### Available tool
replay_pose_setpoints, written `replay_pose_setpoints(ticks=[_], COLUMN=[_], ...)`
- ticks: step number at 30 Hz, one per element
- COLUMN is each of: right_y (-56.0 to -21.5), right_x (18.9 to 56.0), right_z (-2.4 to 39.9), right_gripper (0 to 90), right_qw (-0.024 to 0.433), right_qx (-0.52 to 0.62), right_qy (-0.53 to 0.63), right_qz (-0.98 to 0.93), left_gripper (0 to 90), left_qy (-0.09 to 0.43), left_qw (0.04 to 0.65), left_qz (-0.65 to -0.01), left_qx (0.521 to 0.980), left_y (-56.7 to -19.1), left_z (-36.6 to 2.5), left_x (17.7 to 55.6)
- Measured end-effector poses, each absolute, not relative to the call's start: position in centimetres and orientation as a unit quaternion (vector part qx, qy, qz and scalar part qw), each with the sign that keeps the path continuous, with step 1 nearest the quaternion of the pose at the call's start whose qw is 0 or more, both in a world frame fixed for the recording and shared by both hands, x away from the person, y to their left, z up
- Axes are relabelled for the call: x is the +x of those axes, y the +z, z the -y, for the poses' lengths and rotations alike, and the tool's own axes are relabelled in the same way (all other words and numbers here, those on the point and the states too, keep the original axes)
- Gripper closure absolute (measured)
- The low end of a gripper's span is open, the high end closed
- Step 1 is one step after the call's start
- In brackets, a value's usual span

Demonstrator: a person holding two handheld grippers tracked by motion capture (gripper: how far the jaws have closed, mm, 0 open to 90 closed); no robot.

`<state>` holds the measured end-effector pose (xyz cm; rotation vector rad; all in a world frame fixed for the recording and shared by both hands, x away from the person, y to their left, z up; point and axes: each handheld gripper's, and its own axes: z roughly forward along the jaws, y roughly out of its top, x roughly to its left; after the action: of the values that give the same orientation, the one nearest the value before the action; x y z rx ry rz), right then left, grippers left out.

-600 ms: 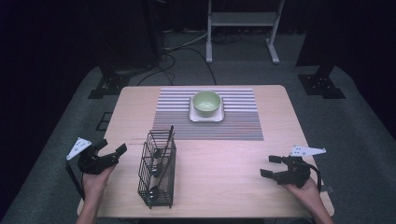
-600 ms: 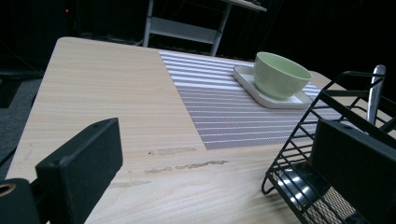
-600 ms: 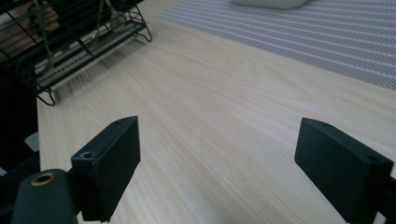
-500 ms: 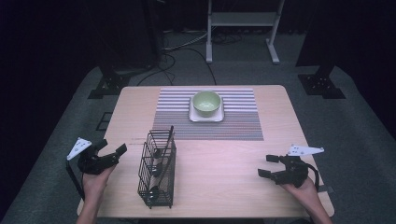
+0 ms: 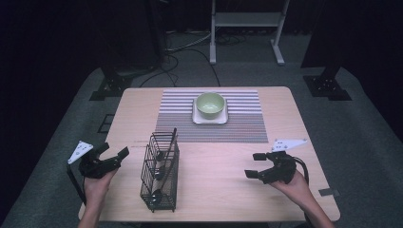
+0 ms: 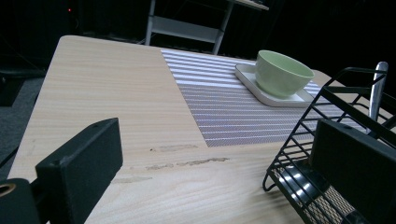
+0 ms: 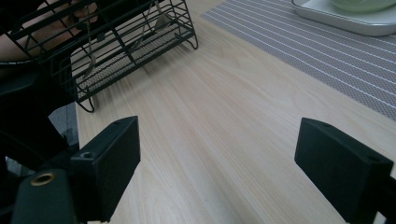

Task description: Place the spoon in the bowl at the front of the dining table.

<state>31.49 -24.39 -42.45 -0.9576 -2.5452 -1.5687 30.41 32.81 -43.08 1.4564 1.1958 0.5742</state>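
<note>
Here the utensils point(image 5: 159, 164) inside the black wire caddy point(image 5: 160, 199) are hard to tell apart; one handle juts above its rim. The caddy stands upright on the table point(image 5: 223, 190), just beside the left gripper point(image 5: 111, 158), well apart from the right gripper point(image 5: 254, 165). Both grippers' jaws stand apart, empty.

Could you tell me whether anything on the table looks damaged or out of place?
Only small scuff marks mar the wooden table near the placemat's corner, beside the wire basket; everything else sits tidily.
</note>
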Motion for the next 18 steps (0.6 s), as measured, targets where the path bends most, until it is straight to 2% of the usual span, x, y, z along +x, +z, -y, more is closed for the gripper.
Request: replay_pose_setpoints(ticks=[18], right_y=[-38.5], right_x=[32.3], right_z=[18.2], right_gripper=[13.9], right_qw=[0.048], right_qx=[-0.267], right_qy=[-0.482], right_qz=[0.833], left_gripper=[1.5], left_qy=[0.243], left_qw=[0.553], left_qz=[-0.502], left_qx=[0.619], left_y=[-43.1], left_z=[-32.6], left_x=[30.5])
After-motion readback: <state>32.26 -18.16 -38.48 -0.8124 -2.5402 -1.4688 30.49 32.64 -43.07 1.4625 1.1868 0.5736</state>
